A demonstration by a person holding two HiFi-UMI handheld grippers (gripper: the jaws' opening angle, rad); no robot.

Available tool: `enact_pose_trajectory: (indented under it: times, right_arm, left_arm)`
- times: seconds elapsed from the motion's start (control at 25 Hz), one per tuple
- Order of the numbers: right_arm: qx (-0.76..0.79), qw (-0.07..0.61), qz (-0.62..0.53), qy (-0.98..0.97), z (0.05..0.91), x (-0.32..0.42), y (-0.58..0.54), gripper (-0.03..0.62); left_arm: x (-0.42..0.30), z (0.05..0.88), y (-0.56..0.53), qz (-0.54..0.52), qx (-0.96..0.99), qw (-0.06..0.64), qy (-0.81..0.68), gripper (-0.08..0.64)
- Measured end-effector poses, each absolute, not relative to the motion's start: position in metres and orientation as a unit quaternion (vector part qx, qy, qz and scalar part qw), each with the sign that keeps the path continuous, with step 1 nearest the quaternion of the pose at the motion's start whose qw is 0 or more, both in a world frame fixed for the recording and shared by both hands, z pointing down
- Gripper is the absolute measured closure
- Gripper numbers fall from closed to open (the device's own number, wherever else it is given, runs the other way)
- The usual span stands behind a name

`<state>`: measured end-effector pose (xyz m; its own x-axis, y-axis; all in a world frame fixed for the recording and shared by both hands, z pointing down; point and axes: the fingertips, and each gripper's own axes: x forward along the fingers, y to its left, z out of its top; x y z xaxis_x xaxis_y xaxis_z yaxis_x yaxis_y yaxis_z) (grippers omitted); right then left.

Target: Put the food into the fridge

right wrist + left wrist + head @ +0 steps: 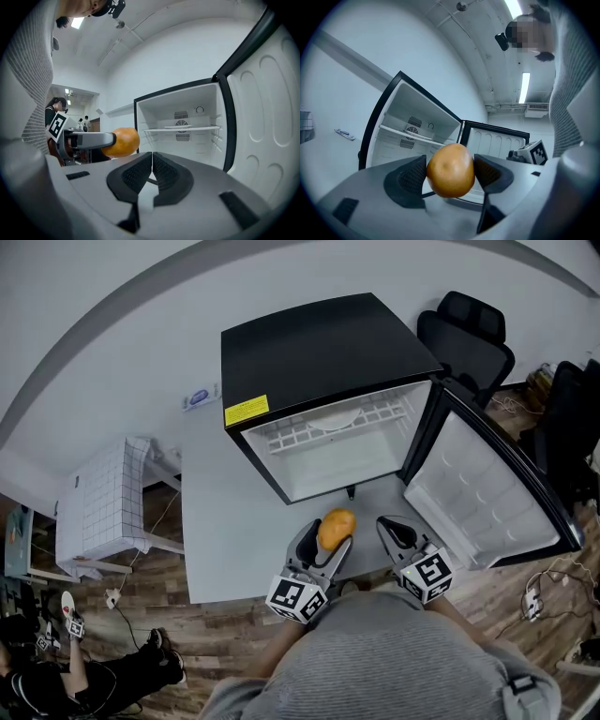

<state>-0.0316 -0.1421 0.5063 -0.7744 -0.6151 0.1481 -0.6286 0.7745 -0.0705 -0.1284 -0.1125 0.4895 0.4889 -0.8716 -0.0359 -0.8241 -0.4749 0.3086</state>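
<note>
An orange-brown round fruit (336, 528) is clamped between the jaws of my left gripper (330, 538), held in front of the small black fridge (319, 362). In the left gripper view the fruit (450, 170) fills the gap between both pads. The fridge stands with its door (487, 488) swung wide to the right and its white inside (328, 448) bare, with one wire shelf (182, 128). My right gripper (397, 532) hovers beside the left one, jaws pressed together on nothing; from the right gripper view the fruit (121, 142) shows to its left.
The fridge rests on a grey mat (220, 521) over wood floor. A white grid-patterned box (101, 502) stands to the left, black office chairs (469, 338) behind the fridge on the right. Cables (539, 592) lie on the floor by the door. A person (84, 676) sits at lower left.
</note>
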Motion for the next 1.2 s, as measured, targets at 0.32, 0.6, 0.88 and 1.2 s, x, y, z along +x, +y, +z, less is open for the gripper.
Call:
enact_pose_trajectory:
  times: [0.32,0.6,0.88,1.2]
  right_arm:
    - [0.329,0.063,0.049,-0.941,0.502,-0.031,-0.152,0.580]
    - [0.330,0.064,0.052,-0.940,0.504,-0.029,-0.161,0.580]
    - [0.330,0.065,0.053,-0.940,0.504,-0.027,-0.168,0.580]
    - [0.321,0.067,0.060,-0.943,0.510,-0.031,-0.173,0.580]
  left_arm:
    - [-0.124,0.490,-0.126,-0.096,0.857,0.123,-0.492,0.242]
    - [-0.124,0.492,-0.137,-0.093,0.856,0.127,-0.493,0.242]
    - [-0.122,0.478,-0.152,-0.067,0.861,0.081,-0.498,0.242]
    - [-0.138,0.432,-0.210,-0.039,0.852,-0.015,-0.522,0.242]
